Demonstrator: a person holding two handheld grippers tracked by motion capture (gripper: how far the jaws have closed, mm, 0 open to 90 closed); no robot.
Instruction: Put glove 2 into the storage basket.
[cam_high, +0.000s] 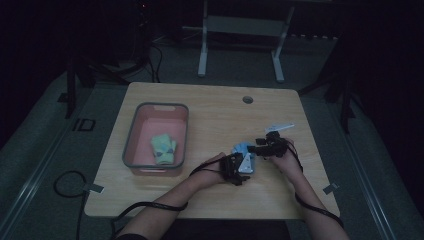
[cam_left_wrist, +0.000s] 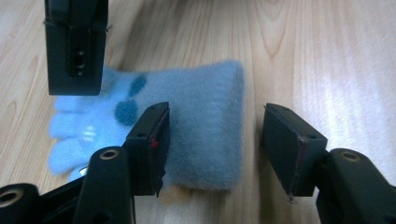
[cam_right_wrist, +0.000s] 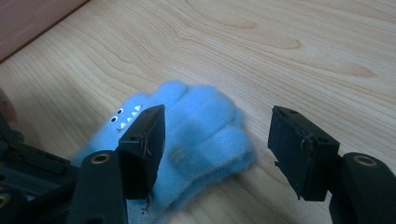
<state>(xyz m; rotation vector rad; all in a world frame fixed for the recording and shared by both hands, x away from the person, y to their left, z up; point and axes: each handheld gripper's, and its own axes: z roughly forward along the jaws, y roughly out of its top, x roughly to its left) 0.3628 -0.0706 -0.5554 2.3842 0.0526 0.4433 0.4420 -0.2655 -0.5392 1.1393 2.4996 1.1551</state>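
A fuzzy light blue glove (cam_high: 244, 151) lies flat on the wooden table (cam_high: 210, 115), right of centre. In the left gripper view its cuff (cam_left_wrist: 205, 135) points toward me, and dark blue dots mark its back. My left gripper (cam_left_wrist: 215, 112) is open at the cuff, one jaw over the fabric and the other beside it above bare wood. My right gripper (cam_right_wrist: 218, 112) is open over the glove's finger end (cam_right_wrist: 205, 130), where a small face of eyes and teeth is printed. In the high view the left gripper (cam_high: 242, 167) and the right gripper (cam_high: 256, 148) flank the glove.
A pink basin with a grey rim (cam_high: 131, 131) stands at the table's left and holds a green and yellow glove pair (cam_high: 163, 149). A small white and pale blue item (cam_high: 280, 127) lies behind my right hand. A round cable hole (cam_high: 247, 99) sits near the far edge.
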